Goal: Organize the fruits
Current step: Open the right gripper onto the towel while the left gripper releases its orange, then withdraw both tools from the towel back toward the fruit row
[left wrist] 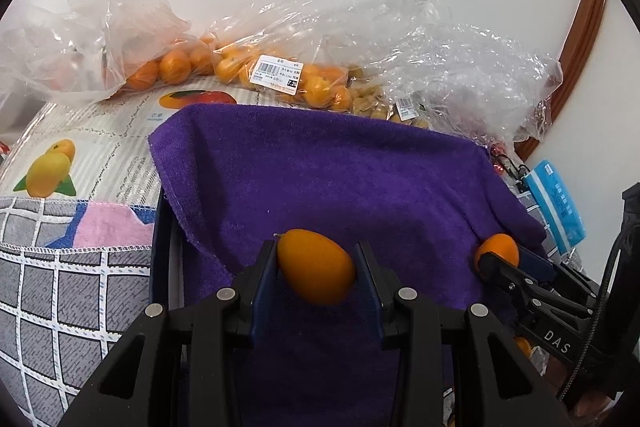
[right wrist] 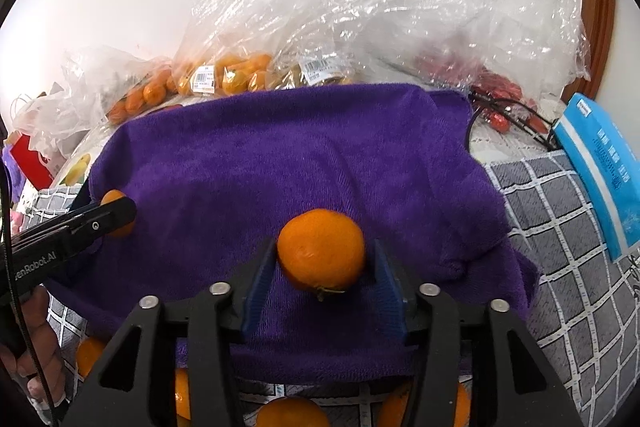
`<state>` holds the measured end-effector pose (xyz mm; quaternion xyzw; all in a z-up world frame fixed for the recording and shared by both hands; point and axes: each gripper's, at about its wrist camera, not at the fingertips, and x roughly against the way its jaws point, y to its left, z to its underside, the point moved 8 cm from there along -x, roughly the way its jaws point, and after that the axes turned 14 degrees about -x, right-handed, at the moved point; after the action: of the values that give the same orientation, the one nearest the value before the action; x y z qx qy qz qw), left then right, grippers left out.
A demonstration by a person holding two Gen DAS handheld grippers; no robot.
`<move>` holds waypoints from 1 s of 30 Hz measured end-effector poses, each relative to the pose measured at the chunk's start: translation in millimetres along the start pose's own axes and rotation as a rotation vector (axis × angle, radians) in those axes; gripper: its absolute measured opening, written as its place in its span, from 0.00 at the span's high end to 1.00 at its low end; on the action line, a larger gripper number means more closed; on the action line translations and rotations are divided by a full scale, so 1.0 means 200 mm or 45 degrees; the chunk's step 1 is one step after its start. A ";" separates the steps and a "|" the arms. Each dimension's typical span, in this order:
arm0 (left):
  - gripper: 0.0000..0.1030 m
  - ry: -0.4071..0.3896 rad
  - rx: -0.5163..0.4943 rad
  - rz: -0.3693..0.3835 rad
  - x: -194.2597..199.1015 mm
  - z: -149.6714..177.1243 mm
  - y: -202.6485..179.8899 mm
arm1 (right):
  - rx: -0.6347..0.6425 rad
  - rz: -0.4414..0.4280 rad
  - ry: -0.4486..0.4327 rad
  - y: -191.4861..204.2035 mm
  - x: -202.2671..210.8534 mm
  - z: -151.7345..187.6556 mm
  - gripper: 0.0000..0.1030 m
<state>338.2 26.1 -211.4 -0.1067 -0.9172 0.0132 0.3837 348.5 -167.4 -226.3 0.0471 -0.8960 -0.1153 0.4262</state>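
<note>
Over the near middle of the purple terry towel [left wrist: 340, 179], the left wrist view shows the left gripper [left wrist: 316, 269] clenched on a small oval orange kumquat [left wrist: 316, 271], both blue pads against its sides. Toward the towel's right edge, the right gripper [left wrist: 502, 255] reaches in around a round orange tangerine [left wrist: 498, 247]. Beyond the towel's far edge lie clear plastic bags of oranges [left wrist: 240, 67].

Seen from the right wrist, the tangerine [right wrist: 322, 253] sits between the right gripper's [right wrist: 324, 267] pads; the left pad touches it, a gap shows on the right, so the jaws stand released. At the towel's [right wrist: 280, 155] left edge the left gripper [right wrist: 116, 213] holds its kumquat [right wrist: 114, 197]. A blue-and-white packet [right wrist: 600, 171] lies on the grey checked cloth [right wrist: 560, 247] to the right.
</note>
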 end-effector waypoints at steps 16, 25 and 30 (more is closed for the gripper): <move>0.61 -0.193 0.046 0.045 0.20 -0.10 -0.03 | 0.030 0.044 -0.162 0.02 0.15 -0.06 0.43; 0.63 -0.183 0.016 -0.019 0.37 -0.14 -0.05 | 0.000 -0.031 -0.231 0.08 0.33 -0.11 0.43; 0.63 -0.165 -0.026 0.018 0.51 -0.05 -0.11 | -0.022 -0.092 -0.217 0.11 0.52 -0.09 0.43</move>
<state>271.6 25.9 -130.5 -0.1159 -0.9394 0.0134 0.3223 296.9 -166.8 -132.4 0.0658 -0.9257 -0.1419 0.3445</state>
